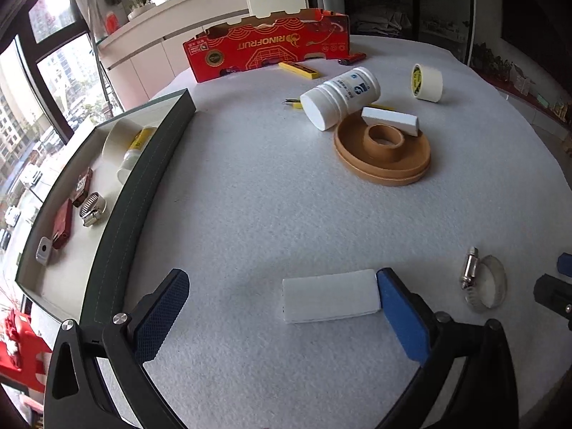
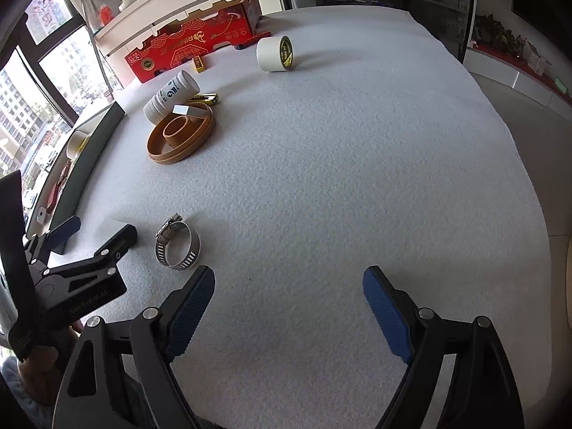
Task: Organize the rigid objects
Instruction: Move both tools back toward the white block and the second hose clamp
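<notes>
Nearest to us, between the spread fingers of our left claw [image 1: 282, 316], lies a flat white block [image 1: 330, 295] on the grey felt desk [image 1: 250, 196]. Its right end sits just against the blue pad of the right finger [image 1: 402, 318], while the left finger [image 1: 162, 316] stands well apart from it, so the claw is spread and pinches nothing.

We take the white block as our landmark. Just to its right lies a steel hose clamp [image 1: 482, 280], ring flat on the felt with its screw housing at the left edge. To the left of the block runs the dark green wall of an open tray [image 1: 143, 193], inside which we see a second hose clamp [image 1: 92, 209], red flat pieces, a small grey bracket, and a white bottle with a yellow label lying down. Far beyond the block sits a tan round spool [image 1: 382, 153], with a white plastic bottle [image 1: 339, 96] lying against its far rim and a smaller white block [image 1: 389, 121] resting across its top. Beyond and to the right of these stands a roll of white tape [image 1: 427, 82] on edge. Farthest from the block, a red cardboard box [image 1: 268, 48] stands open, with a yellow stick and a lighter near its base.

Our right claw [image 2: 289, 312] hangs over bare felt to the right of the clamp [image 2: 177, 246], fingers spread wide and empty. In the right wrist view the left claw [image 2: 98, 230] points down toward the block's place, though the block itself is hidden there.
</notes>
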Tool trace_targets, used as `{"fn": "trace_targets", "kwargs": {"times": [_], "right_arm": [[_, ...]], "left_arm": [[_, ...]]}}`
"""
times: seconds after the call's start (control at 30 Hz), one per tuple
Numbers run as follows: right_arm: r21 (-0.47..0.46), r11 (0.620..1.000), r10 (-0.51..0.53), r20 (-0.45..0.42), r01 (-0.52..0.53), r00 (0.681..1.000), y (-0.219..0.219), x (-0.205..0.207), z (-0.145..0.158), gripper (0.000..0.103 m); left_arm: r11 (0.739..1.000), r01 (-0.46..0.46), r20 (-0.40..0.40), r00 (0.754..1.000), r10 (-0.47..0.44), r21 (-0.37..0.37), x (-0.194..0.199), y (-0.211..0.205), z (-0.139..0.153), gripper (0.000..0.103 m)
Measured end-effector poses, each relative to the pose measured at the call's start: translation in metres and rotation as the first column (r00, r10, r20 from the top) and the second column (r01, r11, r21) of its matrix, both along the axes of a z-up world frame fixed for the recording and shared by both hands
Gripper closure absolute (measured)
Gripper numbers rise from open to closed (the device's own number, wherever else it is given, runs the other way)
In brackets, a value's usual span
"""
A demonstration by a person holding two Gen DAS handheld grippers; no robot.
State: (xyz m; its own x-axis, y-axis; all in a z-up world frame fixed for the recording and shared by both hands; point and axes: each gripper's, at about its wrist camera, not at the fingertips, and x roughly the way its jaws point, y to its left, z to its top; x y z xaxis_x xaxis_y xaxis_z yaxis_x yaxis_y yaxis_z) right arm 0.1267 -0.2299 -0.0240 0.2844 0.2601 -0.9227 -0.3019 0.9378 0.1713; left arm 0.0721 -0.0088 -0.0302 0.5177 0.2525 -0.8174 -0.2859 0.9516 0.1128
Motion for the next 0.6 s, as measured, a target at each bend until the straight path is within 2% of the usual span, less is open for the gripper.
{"fn": "trace_targets", "kwargs": {"times": [0.1, 0.23, 0.3, 0.37, 0.47, 0.6], "right_arm": [[0.005, 1.000, -0.005, 0.002, 0.005, 1.000, 0.008, 0.010, 0.000, 0.017], [0.018, 1.000, 0.016, -0.001, -0.016, 1.000, 0.024, 0.019, 0.000, 0.017], [0.022, 0.998, 0.060, 0.009, -0.060, 0.998, 0.037, 0.017, 0.002, 0.017], [0.012, 0.993, 0.120, 0.029, -0.120, 0.992, 0.050, 0.011, 0.003, 0.017], [-0.030, 0.981, 0.192, 0.052, -0.191, 0.980, 0.065, 0.000, -0.003, 0.017], [-0.101, 0.966, 0.247, 0.083, -0.239, 0.965, 0.078, -0.007, -0.012, 0.017]], "left_arm": [[0.998, -0.037, -0.019, 0.999, 0.036, -0.055, 0.002, 0.011, -0.001, 0.000], [0.999, -0.033, 0.009, 0.999, 0.033, 0.011, -0.001, 0.000, 0.000, 0.000], [0.999, -0.036, 0.025, 0.999, 0.035, 0.016, -0.004, -0.001, -0.001, 0.000], [0.999, -0.046, 0.039, 0.998, 0.046, -0.020, -0.004, 0.004, -0.002, 0.000], [0.990, -0.077, 0.047, 0.995, 0.084, -0.121, -0.006, 0.016, -0.006, 0.000], [0.991, -0.089, 0.051, 0.994, 0.095, -0.103, -0.005, 0.012, -0.005, 0.000]]}}
